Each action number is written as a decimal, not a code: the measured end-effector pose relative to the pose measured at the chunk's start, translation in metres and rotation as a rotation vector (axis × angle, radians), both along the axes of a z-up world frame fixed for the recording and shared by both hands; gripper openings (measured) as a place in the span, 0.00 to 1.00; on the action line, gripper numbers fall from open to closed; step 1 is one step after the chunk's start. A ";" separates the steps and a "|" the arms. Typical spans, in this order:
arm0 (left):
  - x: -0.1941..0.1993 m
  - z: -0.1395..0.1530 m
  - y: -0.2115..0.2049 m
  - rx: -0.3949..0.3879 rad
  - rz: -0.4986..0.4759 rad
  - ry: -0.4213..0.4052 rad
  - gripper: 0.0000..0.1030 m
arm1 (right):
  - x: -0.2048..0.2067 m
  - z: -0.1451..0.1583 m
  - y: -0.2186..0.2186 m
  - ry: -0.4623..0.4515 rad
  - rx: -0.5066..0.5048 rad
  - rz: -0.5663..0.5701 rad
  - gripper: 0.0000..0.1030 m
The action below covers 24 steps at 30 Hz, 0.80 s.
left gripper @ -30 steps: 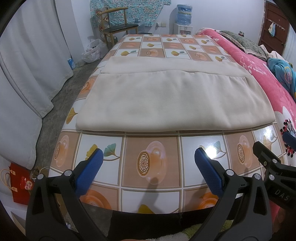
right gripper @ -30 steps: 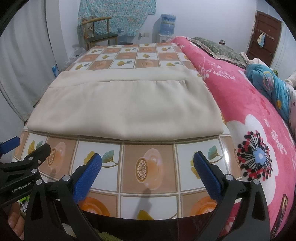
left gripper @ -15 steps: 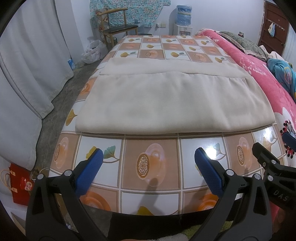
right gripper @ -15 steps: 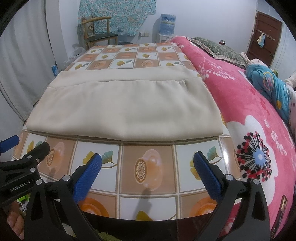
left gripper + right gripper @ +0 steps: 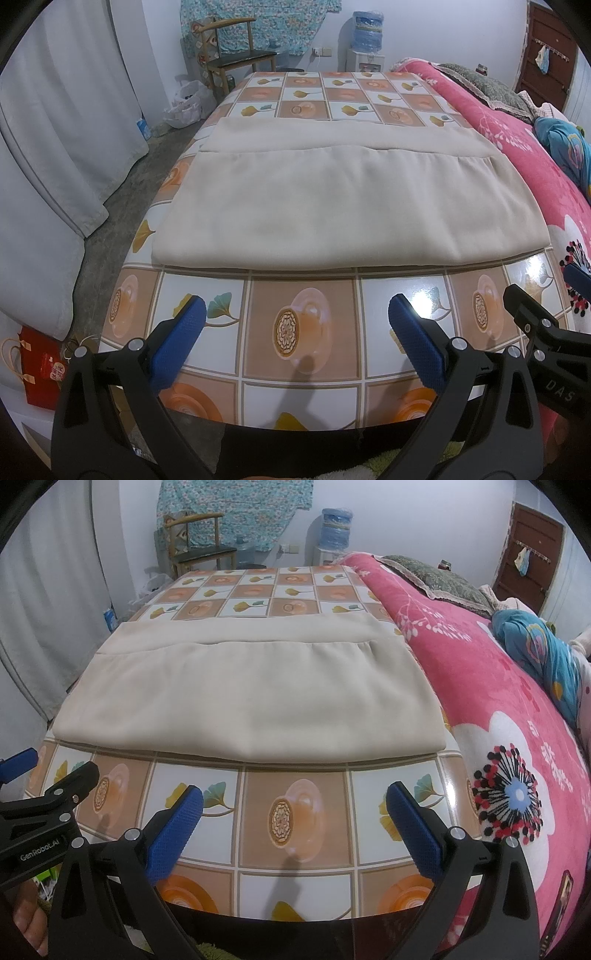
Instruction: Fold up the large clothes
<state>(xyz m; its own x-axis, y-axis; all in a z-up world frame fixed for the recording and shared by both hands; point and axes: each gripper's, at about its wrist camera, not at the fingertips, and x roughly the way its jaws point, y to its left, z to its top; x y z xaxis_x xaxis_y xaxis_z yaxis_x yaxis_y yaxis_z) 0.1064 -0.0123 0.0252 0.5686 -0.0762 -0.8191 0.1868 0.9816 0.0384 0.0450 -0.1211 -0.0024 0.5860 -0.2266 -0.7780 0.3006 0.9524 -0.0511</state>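
A large beige cloth (image 5: pixel 347 206) lies folded flat on a table (image 5: pixel 303 332) covered with a glossy oilcloth of orange and white squares printed with teacups and ginkgo leaves. The cloth spans most of the table's width, its near folded edge running straight across, with a bare strip of oilcloth between it and both grippers; a second layer shows as a narrower band along the far side. The left gripper (image 5: pixel 293 332) hovers over the near edge of the table, its blue-padded fingers (image 5: pixel 177 343) spread wide and holding nothing. The right gripper (image 5: pixel 293 812) sits just beside it to the right, likewise spread wide and empty, and neither touches the cloth. In the left wrist view the right gripper's black body enters at the right edge with the letters "DAS" readable on it; in the right wrist view the left gripper's body enters at the left edge with "GenRobot.AI" printed in white. A bed with a pink floral blanket (image 5: pixel 517 716) runs along the right of the table. Far off stand a wooden chair (image 5: pixel 236 55) and a water dispenser (image 5: pixel 365 40) against the wall. A grey curtain (image 5: pixel 55 147) hangs on the left, with a red paper bag (image 5: pixel 40 373) bearing unreadable writing on the floor below it.
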 end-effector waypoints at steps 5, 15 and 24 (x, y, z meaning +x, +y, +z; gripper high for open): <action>0.000 0.000 -0.001 0.001 0.001 -0.001 0.93 | 0.000 0.000 -0.001 0.002 0.000 -0.001 0.94; 0.000 0.000 0.000 0.000 0.001 -0.002 0.93 | 0.002 0.000 0.000 0.005 0.000 0.000 0.94; 0.000 0.001 0.000 0.001 0.000 -0.003 0.93 | 0.003 0.000 0.001 0.006 0.000 -0.001 0.94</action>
